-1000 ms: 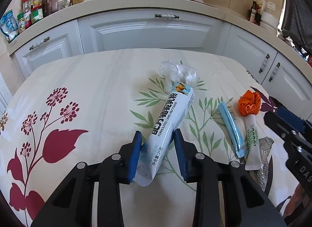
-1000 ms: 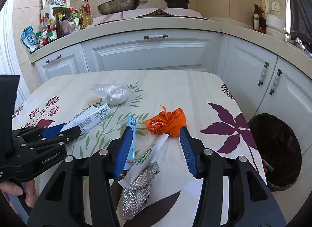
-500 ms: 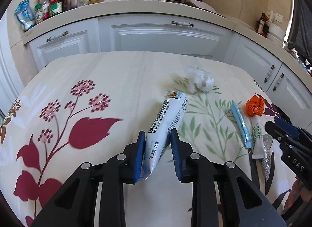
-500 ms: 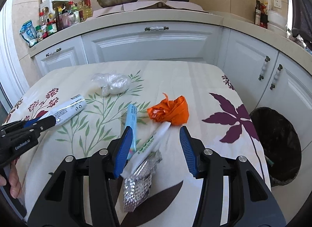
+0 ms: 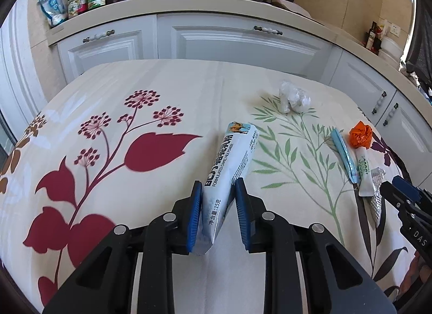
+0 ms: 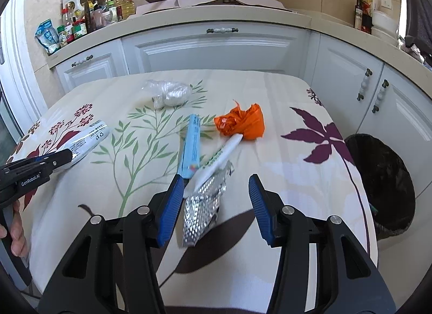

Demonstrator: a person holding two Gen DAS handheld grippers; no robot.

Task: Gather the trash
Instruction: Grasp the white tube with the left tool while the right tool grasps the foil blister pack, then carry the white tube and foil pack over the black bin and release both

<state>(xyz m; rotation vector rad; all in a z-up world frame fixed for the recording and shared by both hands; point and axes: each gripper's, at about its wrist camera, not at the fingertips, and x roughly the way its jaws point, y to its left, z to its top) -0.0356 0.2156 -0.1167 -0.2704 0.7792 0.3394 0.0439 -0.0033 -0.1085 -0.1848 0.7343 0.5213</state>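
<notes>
My left gripper [image 5: 218, 192] is shut on a long white and blue milk powder sachet [image 5: 232, 162] and holds it above the floral tablecloth; it also shows in the right wrist view [image 6: 86, 141]. My right gripper [image 6: 216, 192] is open, low over a crumpled silver foil wrapper [image 6: 202, 211]. Beside the foil lie a white and green sachet [image 6: 221, 154], a light blue sachet [image 6: 191, 146] and a crumpled orange bag [image 6: 243, 122]. A clear plastic wad [image 6: 167, 94] lies farther back.
A black-lined trash bin [image 6: 383, 181] stands on the floor to the right of the table [image 6: 270, 90]. White cabinets and a counter with bottles, a pan and a pot stand behind. The table's right edge runs close to the bin.
My left gripper closed on the milk powder sachet, lifted it and carried it left, away from the other trash. My right gripper stayed open and moved in over the foil wrapper.
</notes>
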